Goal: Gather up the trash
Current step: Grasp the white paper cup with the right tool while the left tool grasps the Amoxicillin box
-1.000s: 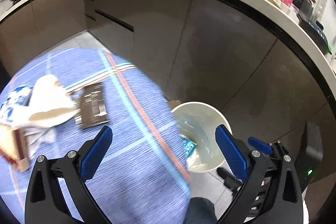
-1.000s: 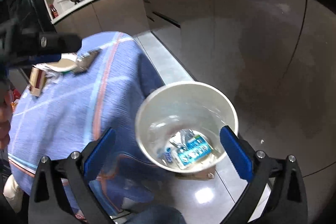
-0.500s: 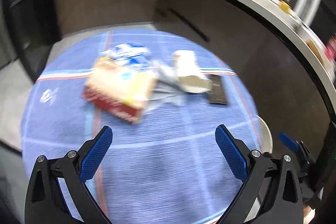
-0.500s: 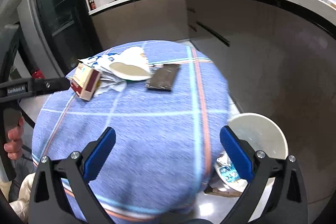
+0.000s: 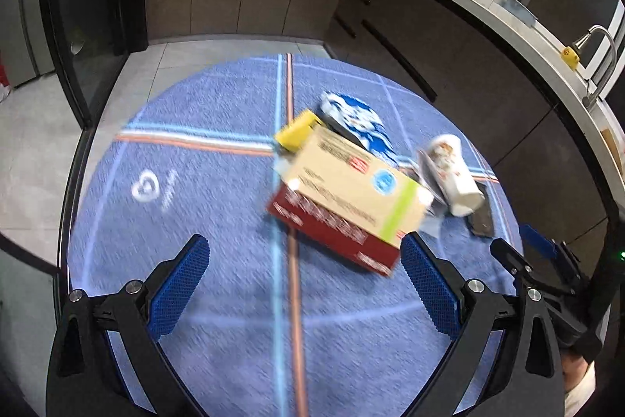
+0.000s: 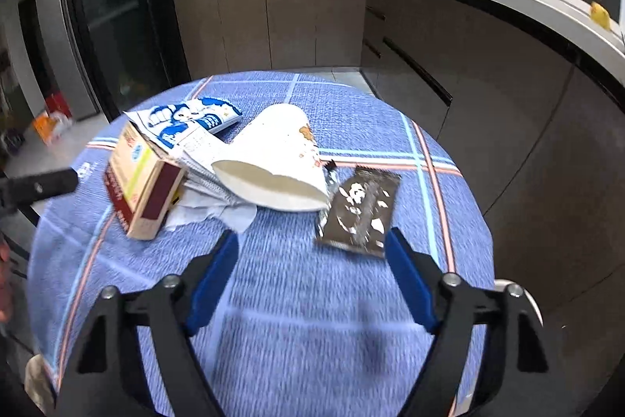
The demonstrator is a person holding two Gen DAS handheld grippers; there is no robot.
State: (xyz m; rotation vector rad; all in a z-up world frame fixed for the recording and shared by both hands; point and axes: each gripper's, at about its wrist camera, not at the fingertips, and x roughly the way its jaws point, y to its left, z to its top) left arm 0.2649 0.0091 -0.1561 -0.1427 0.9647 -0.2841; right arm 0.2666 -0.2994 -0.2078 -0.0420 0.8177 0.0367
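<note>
Two handheld grippers hover over a round table draped in a blue plaid tablecloth [image 6: 312, 299], where a small heap of trash lies toward the far side. The right gripper [image 6: 311, 272] has just been narrowing its blue-padded jaws, yet they stand apart with nothing between them, poised just short of a dark brown snack wrapper [image 6: 361, 210] lying flat on the cloth. Touching that wrapper's far edge, a white paper cup [image 6: 279, 163] rests on its side, mouth toward the camera, atop crumpled white tissue [image 6: 211, 212] and a blue-and-white printed packet [image 6: 191, 122]. A tan and dark red carton [image 6: 142, 182] sits at the left end of the heap. The left gripper [image 5: 304, 284] also has its fingers spread wide and empty, the same carton [image 5: 347, 206] lying just beyond them, with a yellow object [image 5: 297, 133] behind it, partly hidden. Dark kitchen cabinets [image 6: 488, 85] under a pale countertop curve behind the table.
</note>
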